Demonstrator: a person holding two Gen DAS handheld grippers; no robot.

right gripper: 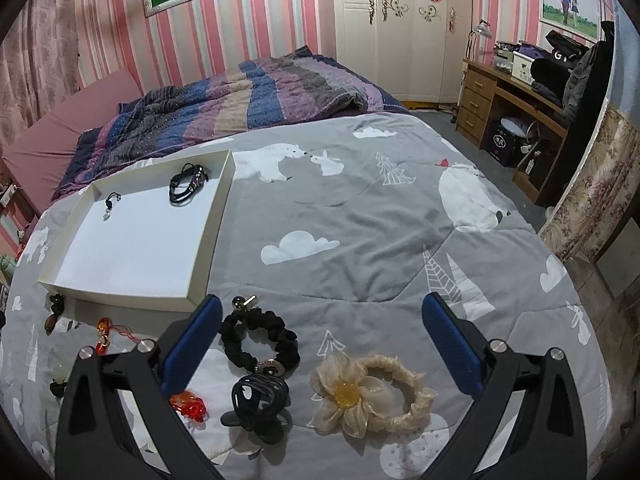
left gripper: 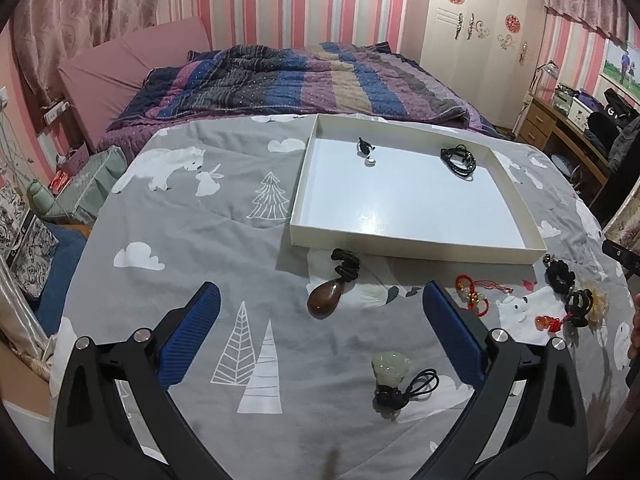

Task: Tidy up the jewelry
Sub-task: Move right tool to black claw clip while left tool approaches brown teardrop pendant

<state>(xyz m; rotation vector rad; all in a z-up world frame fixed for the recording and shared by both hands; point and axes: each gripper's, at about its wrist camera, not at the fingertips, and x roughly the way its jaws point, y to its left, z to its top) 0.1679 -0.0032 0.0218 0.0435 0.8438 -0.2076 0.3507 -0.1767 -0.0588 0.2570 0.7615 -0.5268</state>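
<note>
A shallow white box (left gripper: 416,246) (right gripper: 120,300) lies on a grey printed bedspread. Inside it are a black cord bracelet (left gripper: 459,158) (right gripper: 187,183) and a small black-corded charm (left gripper: 367,152) (right gripper: 109,206). My left gripper (left gripper: 322,304) is open above a brown teardrop pendant (left gripper: 325,298) on a black cord, with a pale jade pendant (left gripper: 390,366) nearer the camera. My right gripper (right gripper: 322,316) is open over a black scrunchie (right gripper: 260,344), a black claw clip (right gripper: 260,400) and a cream flower hair tie (right gripper: 372,394). Red knotted charms (left gripper: 476,294) (right gripper: 188,404) lie beside them.
A striped purple-and-blue quilt (left gripper: 280,80) is bunched at the far end of the bed. A white wardrobe (right gripper: 396,28) and a wooden desk (right gripper: 512,100) stand at the right. Bare grey bedspread (right gripper: 380,216) stretches to the right of the box.
</note>
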